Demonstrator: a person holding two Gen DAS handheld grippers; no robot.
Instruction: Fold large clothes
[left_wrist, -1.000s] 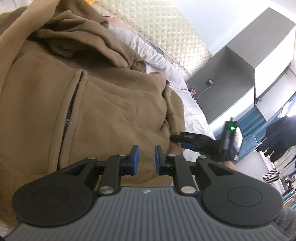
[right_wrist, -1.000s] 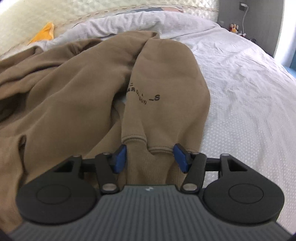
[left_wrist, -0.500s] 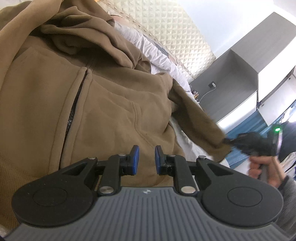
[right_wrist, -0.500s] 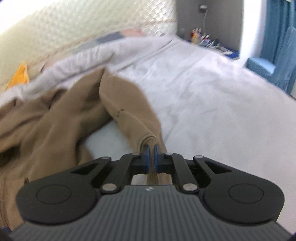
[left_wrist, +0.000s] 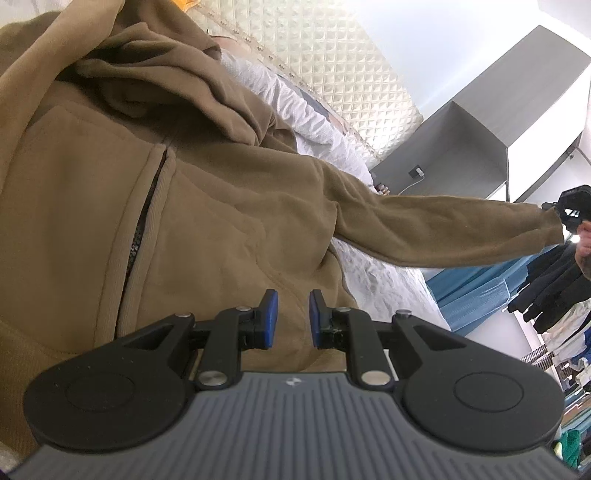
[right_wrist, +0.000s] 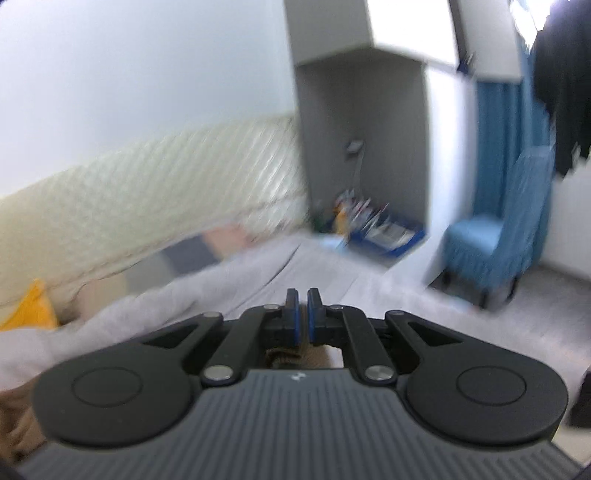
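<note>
We see the soft brown fleece zip hoodie (left_wrist: 207, 206) crumpled on the white textured bedsheet (left_wrist: 384, 273). One sleeve (left_wrist: 443, 229) stretches taut off the sheet. Our right gripper (right_wrist: 299, 314) has its blue pads pinched tight on the ribbed cuff (right_wrist: 291, 354). Our left gripper (left_wrist: 292, 317) hangs over the hoodie's hem, pads narrowly parted; we cannot tell whether cloth is caught between them.

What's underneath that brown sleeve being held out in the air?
Under the stretched sleeve lies the white bedsheet, with a blue chair cover beyond. The hoodie hides the bed beneath its body.
</note>
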